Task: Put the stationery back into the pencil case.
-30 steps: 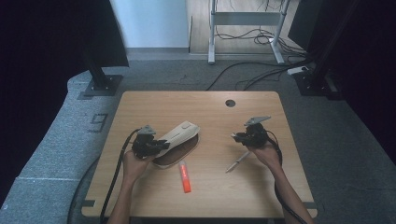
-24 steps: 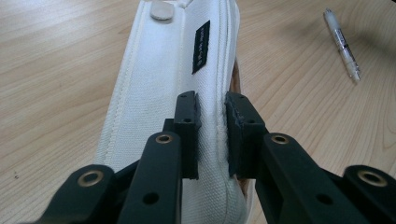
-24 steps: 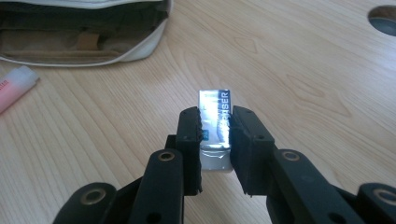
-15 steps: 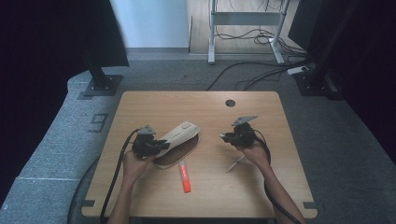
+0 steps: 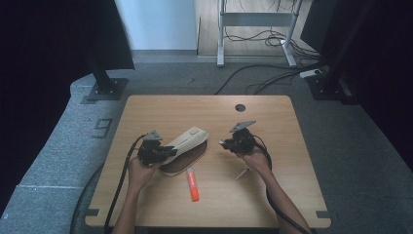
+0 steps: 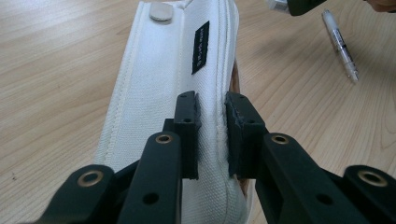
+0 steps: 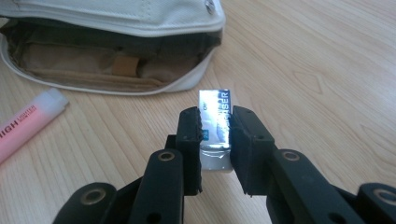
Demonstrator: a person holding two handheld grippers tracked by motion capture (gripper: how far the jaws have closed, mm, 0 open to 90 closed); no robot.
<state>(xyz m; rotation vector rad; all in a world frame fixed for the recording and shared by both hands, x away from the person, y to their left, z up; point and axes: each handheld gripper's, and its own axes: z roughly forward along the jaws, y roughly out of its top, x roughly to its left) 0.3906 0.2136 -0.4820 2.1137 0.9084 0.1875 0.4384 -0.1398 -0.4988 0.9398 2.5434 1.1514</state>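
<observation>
Two tools work together: my left tool (image 6: 211, 135) pinches the pouch (image 5: 187, 141) flap, holding it open on the worktop (image 5: 272, 117); my right tool (image 7: 215, 140), clamped on an eraser (image 7: 215, 126), faces its mouth just ahead, leftward.

Recording lab, lone wooden table (image 5: 272, 117), grey carpet (image 5: 58, 161), trailing floor cables (image 5: 258, 73)

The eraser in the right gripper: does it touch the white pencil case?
Apart. In the right gripper view, bare wood separates the eraser, clamped in the right gripper, from the pencil case.
</observation>
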